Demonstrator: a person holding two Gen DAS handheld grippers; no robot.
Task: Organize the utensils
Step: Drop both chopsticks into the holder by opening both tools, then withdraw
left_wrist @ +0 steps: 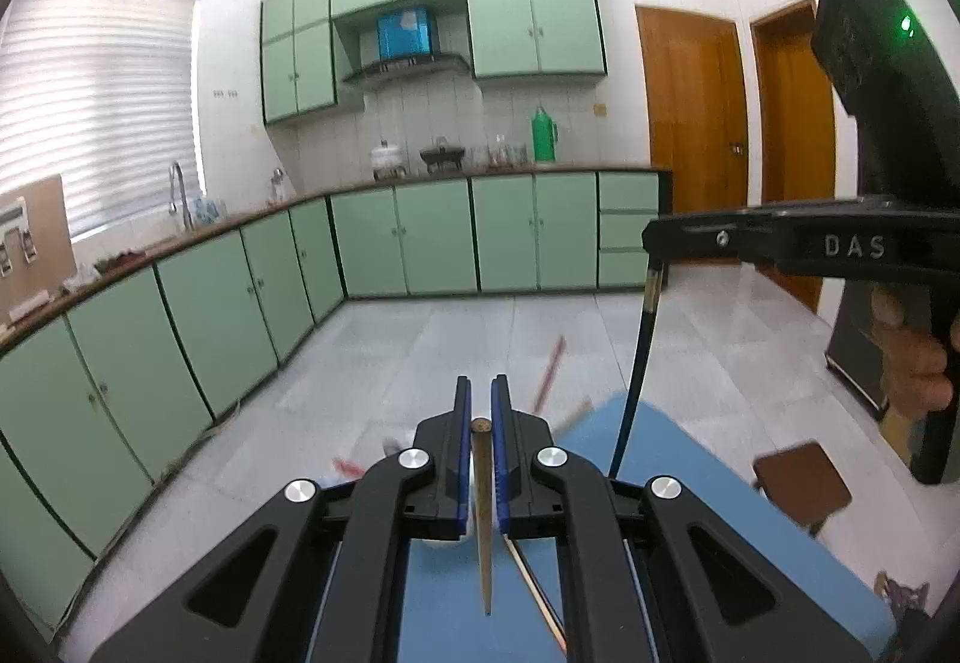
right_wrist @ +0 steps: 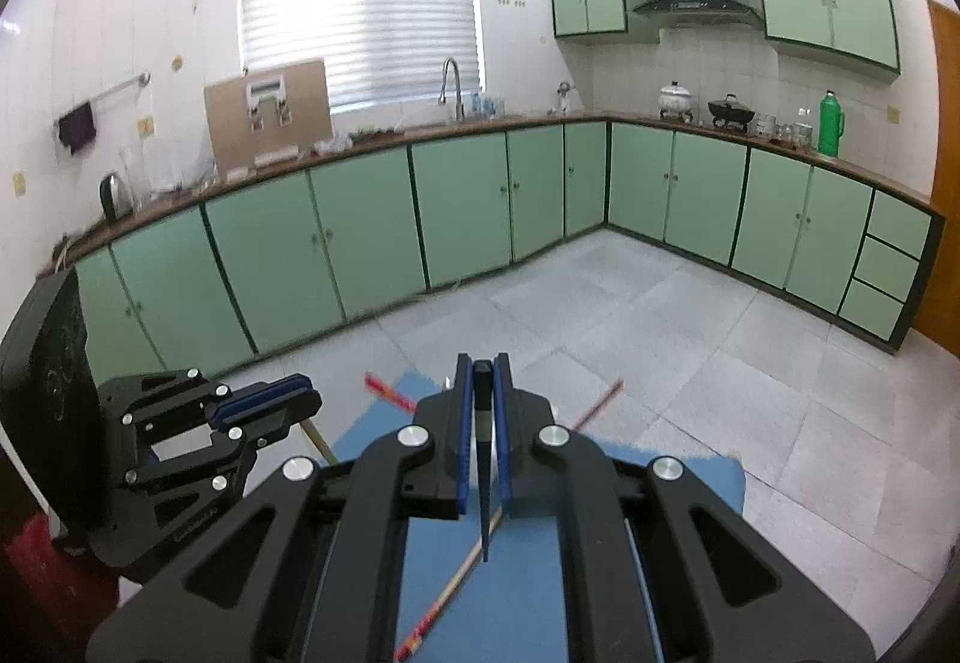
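Midway at best: left claw [left_wrist: 480, 423] clamped on a brown chopstick [left_wrist: 483, 513], right claw [right_wrist: 483, 405] clamped on a dark chopstick [right_wrist: 483, 483], several red chopsticks [right_wrist: 447, 597] still loose on the blue table [right_wrist: 540, 603].

— How does the left black two-finger gripper with blue pads [left_wrist: 480, 411] stand?

— Its jaws are closed on a thin brown wooden chopstick [left_wrist: 482, 513], which hangs point-down between the pads, and it is aimed a little downward.

— And the right black two-finger gripper with blue pads [right_wrist: 482, 393]?

— Closed too, pinching a thin dark tapered chopstick [right_wrist: 483, 471] that hangs down. A hand [left_wrist: 918, 363] is wrapped round its handle.
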